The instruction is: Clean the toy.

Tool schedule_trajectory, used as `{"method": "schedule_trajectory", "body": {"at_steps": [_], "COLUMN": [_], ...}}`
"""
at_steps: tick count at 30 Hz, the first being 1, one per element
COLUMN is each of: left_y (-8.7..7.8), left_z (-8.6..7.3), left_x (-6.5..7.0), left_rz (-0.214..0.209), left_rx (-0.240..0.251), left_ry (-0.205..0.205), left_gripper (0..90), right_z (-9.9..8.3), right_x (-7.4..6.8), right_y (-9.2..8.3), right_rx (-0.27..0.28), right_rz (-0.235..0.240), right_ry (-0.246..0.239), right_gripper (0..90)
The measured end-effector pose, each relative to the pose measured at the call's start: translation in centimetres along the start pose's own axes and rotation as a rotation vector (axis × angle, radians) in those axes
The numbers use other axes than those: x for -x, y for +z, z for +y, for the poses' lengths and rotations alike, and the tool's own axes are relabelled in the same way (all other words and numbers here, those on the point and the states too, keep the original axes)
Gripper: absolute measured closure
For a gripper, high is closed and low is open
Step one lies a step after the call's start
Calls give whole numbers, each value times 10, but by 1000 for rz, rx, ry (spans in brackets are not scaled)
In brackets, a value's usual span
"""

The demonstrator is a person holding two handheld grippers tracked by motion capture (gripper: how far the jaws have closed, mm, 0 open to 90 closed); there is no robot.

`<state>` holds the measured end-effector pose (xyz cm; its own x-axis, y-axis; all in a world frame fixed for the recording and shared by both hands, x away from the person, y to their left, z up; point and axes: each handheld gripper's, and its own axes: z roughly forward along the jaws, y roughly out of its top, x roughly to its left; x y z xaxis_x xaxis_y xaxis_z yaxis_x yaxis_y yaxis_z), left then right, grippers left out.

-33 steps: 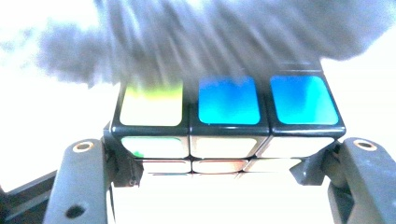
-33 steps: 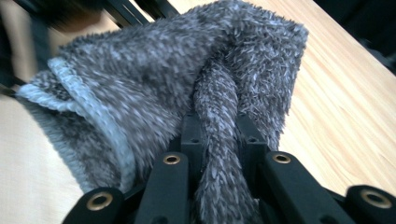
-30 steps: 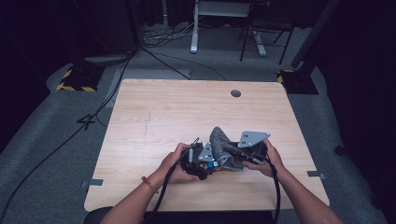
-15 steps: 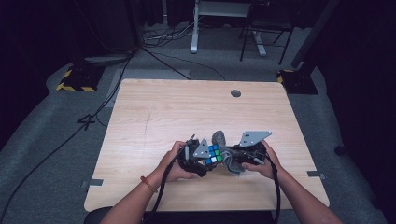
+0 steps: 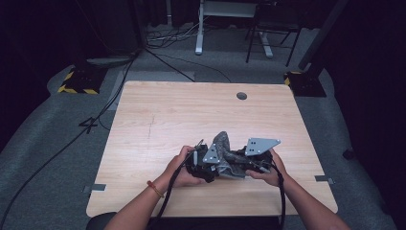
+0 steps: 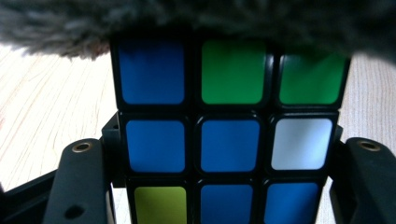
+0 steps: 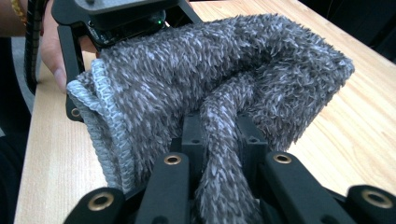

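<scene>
Two hand-held grippers under my remote control, left hand-held gripper [image 6: 229,186] clamped on puzzle cube [image 6: 229,140], right hand-held gripper [image 7: 219,186] pinching grey fuzzy cloth [image 7: 224,74] draped over it, above the bench [image 5: 191,115].

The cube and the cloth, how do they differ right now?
The cube is hard and boxy with glossy blue, green, white and yellow tiles; the cloth is soft, shaggy and grey. The cube sits squarely between the left gripper's jaws; the cloth is pinched into a bunched fold by the right gripper and drapes over the cube. Each is gripped above the table.
</scene>
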<state>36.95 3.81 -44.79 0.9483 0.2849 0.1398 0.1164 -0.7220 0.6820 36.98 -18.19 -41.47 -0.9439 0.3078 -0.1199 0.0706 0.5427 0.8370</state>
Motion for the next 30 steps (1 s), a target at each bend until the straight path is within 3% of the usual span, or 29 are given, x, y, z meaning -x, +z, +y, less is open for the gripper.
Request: {"method": "schedule_trajectory", "body": {"at_steps": [3,8,13,22,30], "left_y": [-3,-10,-23,-17,-5], "left_z": [0,-2,-4,-5,0], "left_x": [-1,-6,-10,-7,1], "left_rz": [-1,17,44,51,26], "left_rx": [8,22,60,13,-10], "left_ry": [-9,-25,-33,-18,0], "left_gripper": [333,333,334,334,334], "right_z": [-2,-8,-16,-5,4], "right_x": [3,10,18,4,-6], "right_y": [0,5,10,3,-3], "right_rx": [-9,-77,-122,-67,5], "right_rz": [-8,-32,-4,-1,9], "right_ry": [6,12,57,4,-12], "right_gripper": [777,777,775,773,773]}}
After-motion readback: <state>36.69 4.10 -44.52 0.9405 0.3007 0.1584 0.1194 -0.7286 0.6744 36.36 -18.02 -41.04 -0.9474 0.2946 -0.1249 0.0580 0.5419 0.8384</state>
